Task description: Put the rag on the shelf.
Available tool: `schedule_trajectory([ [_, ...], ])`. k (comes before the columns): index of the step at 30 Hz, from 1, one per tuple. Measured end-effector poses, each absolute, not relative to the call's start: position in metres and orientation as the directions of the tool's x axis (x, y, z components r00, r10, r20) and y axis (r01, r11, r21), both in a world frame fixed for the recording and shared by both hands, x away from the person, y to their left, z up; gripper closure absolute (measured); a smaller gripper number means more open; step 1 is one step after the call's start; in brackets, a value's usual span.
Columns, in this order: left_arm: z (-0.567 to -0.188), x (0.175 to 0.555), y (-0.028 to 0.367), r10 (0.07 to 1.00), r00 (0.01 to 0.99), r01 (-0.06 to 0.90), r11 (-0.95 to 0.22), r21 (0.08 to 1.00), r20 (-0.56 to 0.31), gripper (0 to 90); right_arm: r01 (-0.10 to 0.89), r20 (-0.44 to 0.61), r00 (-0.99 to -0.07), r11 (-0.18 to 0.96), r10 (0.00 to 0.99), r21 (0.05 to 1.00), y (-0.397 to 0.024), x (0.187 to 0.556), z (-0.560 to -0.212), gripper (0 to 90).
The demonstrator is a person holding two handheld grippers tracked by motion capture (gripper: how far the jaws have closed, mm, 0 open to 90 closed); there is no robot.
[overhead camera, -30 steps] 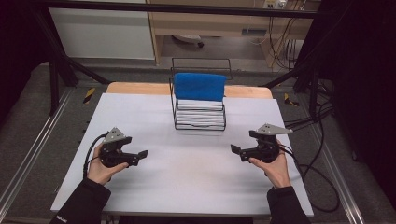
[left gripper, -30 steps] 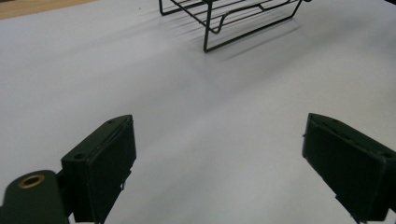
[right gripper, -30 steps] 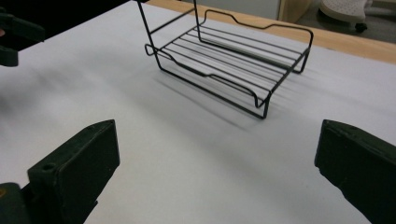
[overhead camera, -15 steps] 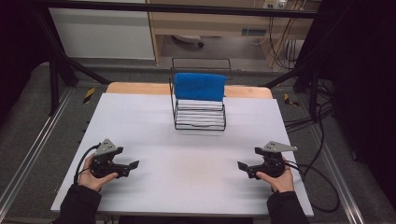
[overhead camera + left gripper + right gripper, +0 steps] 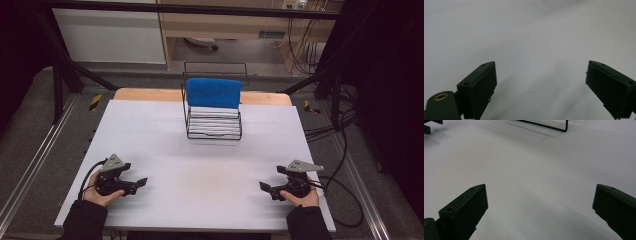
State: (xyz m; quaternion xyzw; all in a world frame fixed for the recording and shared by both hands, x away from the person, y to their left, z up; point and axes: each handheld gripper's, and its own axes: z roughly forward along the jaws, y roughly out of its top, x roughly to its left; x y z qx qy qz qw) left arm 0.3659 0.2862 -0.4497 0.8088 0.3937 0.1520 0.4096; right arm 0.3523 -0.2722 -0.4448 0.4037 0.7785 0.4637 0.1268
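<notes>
Left gripper (image 5: 141, 182) rests near the table's (image 5: 210, 165) front left edge, jaws spread, nothing between them; right gripper (image 5: 263, 187) near the front right edge, jaws spread likewise; wire rack (image 5: 214, 125) with blue cloth (image 5: 214, 93) stands at the far centre, well apart from both

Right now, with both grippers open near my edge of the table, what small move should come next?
Probably ease the right gripper forward toward the black wire rack holding the blue cloth. Both it and the left gripper are empty with jaws spread, and bare white table separates them from the rack.
</notes>
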Motion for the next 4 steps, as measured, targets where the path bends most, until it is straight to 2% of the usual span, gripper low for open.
schedule_trajectory([
  [4, -0.4498, 0.3655, 0.2868, 0.759, 0.647, 0.511, -0.363, 0.780, -0.071, 10.1, 0.515, 0.176, -0.641, 0.248, 0.747, 0.821, -0.2719, 0.3528, -0.4460, 0.7],
])
